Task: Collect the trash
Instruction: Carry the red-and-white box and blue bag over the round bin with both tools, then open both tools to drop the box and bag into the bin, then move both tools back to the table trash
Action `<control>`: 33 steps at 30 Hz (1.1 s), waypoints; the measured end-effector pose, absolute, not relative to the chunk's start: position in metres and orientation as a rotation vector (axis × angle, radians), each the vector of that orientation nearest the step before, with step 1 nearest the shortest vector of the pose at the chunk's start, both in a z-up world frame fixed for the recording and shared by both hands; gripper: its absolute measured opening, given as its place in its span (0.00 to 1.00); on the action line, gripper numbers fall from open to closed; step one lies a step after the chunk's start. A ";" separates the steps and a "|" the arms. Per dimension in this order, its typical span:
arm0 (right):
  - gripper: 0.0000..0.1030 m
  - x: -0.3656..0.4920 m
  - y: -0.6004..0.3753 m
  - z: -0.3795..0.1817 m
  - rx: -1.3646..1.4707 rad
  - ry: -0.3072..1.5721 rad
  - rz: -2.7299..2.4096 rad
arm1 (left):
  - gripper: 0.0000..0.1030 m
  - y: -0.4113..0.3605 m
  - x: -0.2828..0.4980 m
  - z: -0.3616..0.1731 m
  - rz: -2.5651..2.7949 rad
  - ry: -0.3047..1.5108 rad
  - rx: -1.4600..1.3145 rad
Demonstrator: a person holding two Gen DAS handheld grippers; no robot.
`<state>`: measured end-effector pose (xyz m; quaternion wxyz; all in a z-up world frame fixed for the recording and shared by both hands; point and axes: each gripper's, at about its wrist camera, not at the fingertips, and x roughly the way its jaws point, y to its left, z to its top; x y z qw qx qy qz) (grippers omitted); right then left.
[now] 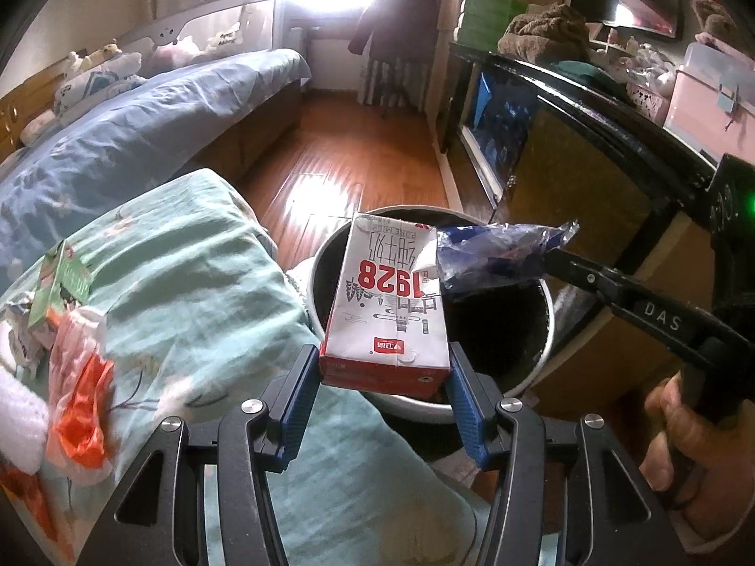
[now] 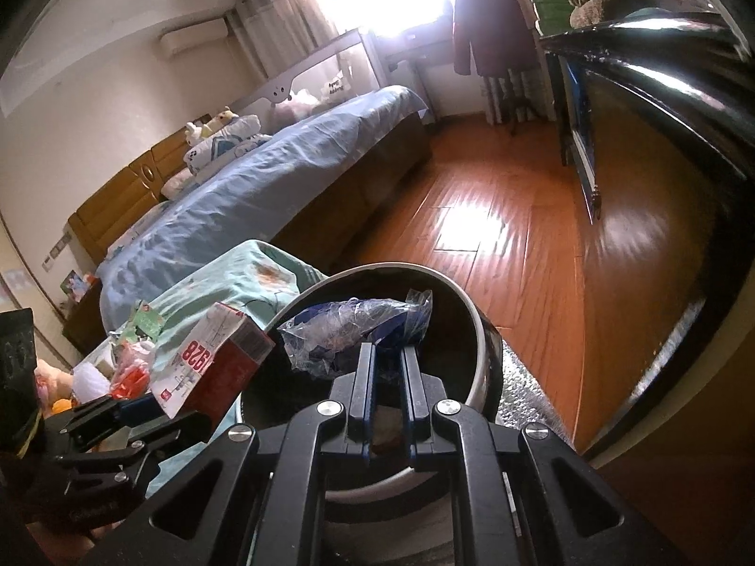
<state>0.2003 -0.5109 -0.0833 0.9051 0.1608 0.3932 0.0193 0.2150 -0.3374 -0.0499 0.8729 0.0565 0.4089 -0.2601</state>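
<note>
Blue pads of the left gripper (image 1: 384,368) are clamping a milk carton (image 1: 389,302) over the bin's (image 1: 549,325) near rim; the right gripper (image 2: 388,353) is pinching a wrapper (image 2: 354,330) above the opening. Releasing now, the carton is risking tipping outward onto the blanket (image 1: 188,254).

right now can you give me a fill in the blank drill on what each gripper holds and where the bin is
1. The left gripper is shut on a ____ with 1928 printed on it.
2. The right gripper pinches a crumpled clear and ____ plastic wrapper.
3. Both items hang over the open ____.
4. The bin stands on the wooden floor beside the ____ bedding.

Missing words: milk carton; blue; bin; green
</note>
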 end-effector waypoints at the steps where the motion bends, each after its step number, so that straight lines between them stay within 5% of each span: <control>1: 0.09 0.203 -0.511 -0.084 0.327 0.817 0.037 | 0.50 -0.339 0.217 -0.050 -0.543 0.858 0.117; 26: 0.15 0.232 -0.520 -0.091 0.316 0.872 0.027 | 0.50 -0.367 0.237 -0.055 -0.539 0.887 0.126; 30: 0.43 0.228 -0.520 -0.088 0.345 0.858 0.034 | 0.50 -0.358 0.230 -0.052 -0.537 0.879 0.105; 33: 0.56 0.221 -0.515 -0.084 0.360 0.842 0.046 | 0.51 -0.342 0.220 -0.049 -0.529 0.866 0.079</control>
